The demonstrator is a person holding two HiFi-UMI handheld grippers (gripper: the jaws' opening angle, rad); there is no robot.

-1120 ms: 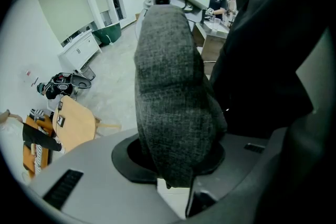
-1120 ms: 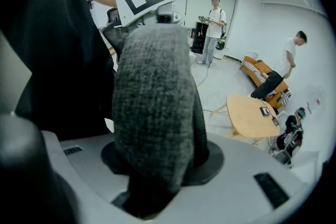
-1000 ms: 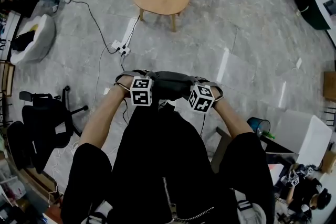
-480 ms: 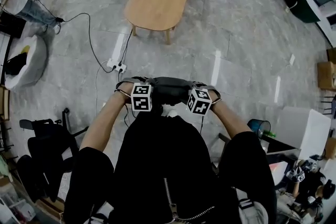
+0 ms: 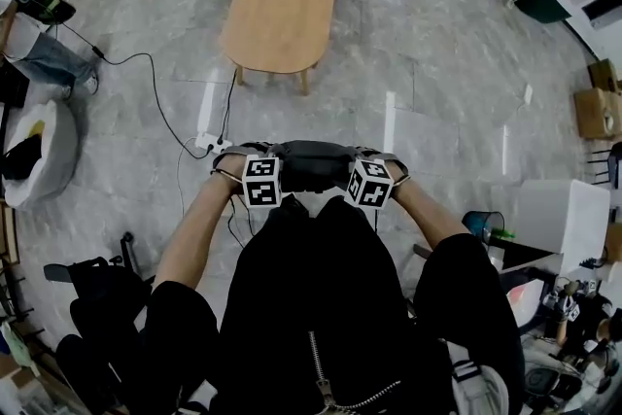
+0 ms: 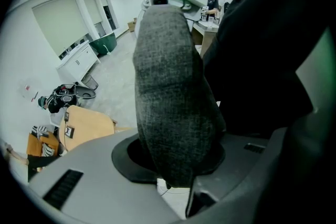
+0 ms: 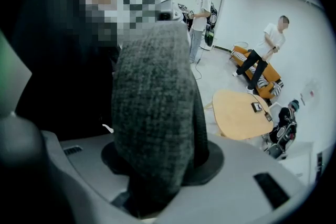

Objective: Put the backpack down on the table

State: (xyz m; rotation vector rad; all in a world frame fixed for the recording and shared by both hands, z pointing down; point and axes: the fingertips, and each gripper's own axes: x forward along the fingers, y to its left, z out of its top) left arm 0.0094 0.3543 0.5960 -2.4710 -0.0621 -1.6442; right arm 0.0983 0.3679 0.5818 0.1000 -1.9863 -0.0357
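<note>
Well short of the near edge of the oval, pale-wood table (image 5: 280,10), over a glossy stone floor (image 5: 437,112), the black backpack (image 5: 311,287) hangs in the air. Its padded grey woven strap (image 5: 311,162) is clamped by both the left gripper (image 6: 173,165) and the right gripper (image 7: 157,165) — jaws part-closed around it.

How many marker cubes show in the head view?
2. One marker cube is left of the grey backpack handle, the other right of it. None appears hidden.
</note>
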